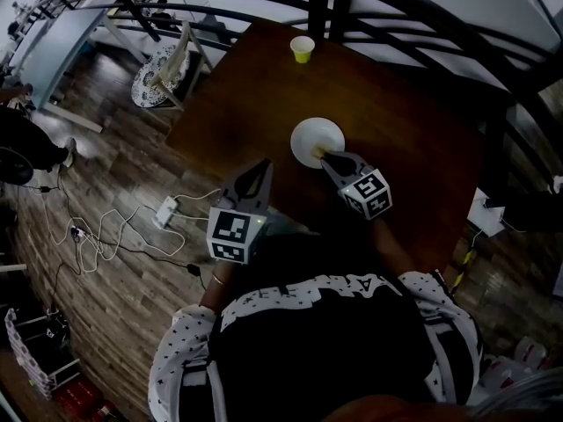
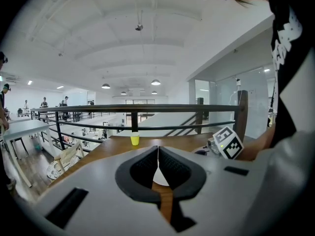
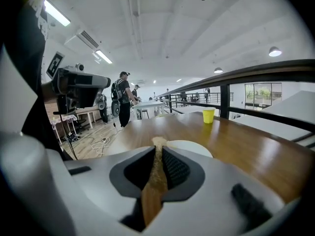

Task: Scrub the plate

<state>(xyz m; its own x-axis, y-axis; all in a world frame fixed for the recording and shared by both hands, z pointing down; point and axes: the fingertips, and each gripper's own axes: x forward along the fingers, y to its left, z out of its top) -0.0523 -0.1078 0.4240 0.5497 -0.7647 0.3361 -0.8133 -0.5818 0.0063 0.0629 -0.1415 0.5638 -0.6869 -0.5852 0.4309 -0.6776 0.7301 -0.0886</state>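
The right gripper's [image 3: 158, 154] jaws are pinched on a tan scrubber [image 3: 153, 191]. It is a narrow strip lying lengthwise between them, and its tip pokes out past the jaw ends. Just beyond that tip, a shade to the right, lies the white plate [image 3: 192, 148], flat on the tabletop [image 1: 396, 121]. From the head view the scrubber's end sits over the plate's near rim; whether it is actually pressing on the plate I cannot tell. This gripper is plainly the nearer one. The scrubbing stroke would likely run forward along the strip's long axis and across the dish.

The left gripper's [image 2: 158, 151] jaws are pressed together at their tips with nothing between them. A sliver of the plate shows through the gap below the tips, so this gripper also points that way. It hangs back over the tabletop's near-left edge, apart from the plate, and is not steadying it. The plate could slide under the scrubber.
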